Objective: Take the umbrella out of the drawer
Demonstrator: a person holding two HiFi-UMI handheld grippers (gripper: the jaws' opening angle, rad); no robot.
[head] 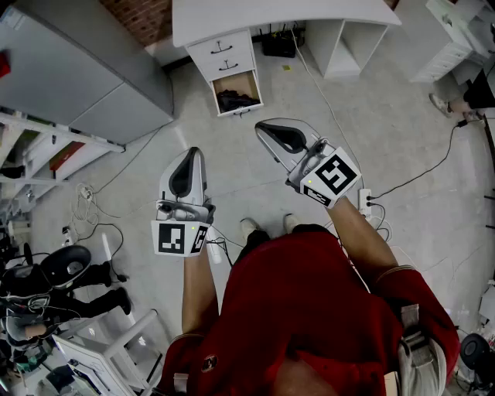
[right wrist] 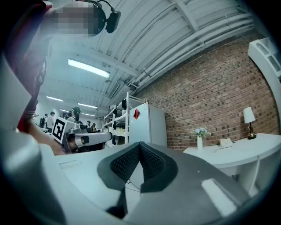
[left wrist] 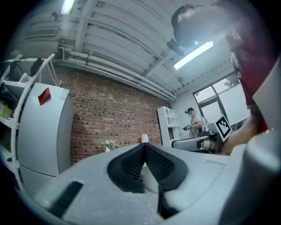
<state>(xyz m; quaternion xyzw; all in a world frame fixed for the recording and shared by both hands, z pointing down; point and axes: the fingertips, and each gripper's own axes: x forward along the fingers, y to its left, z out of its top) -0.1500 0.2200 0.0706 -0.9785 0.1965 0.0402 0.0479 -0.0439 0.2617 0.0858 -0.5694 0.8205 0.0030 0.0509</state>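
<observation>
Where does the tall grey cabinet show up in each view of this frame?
Head view: the grey cabinet is at top left, seen from above.
Left gripper view: the grey cabinet is at the left, with a red sticker on its front.
Right gripper view: the grey cabinet is near the centre.
Shared landmark: the brick wall beside it.

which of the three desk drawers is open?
The bottom drawer: it is pulled out toward the person, with a dark bundle lying inside, likely the umbrella. The two drawers above it sit shut, fronts flush.
</observation>
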